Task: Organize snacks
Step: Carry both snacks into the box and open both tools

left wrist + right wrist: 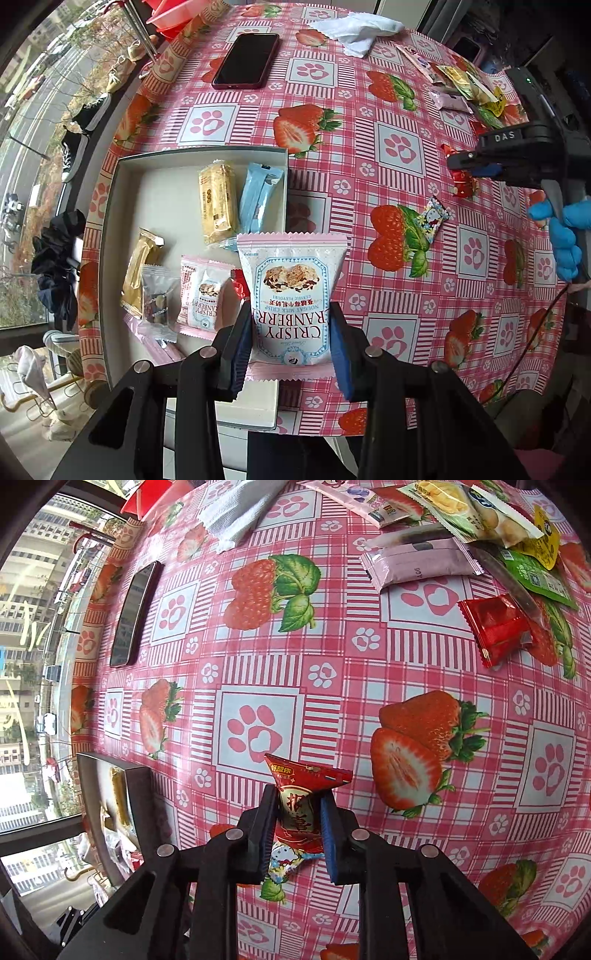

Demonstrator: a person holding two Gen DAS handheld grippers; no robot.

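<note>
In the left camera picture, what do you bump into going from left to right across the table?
Box → yellow snack → blue snack → cranberry pack in the left gripper → Hello Kitty candy → right gripper.

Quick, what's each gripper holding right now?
Left gripper: closed on the Crispy Cranberry packet.
Right gripper: closed on a red candy wrapper.
</note>
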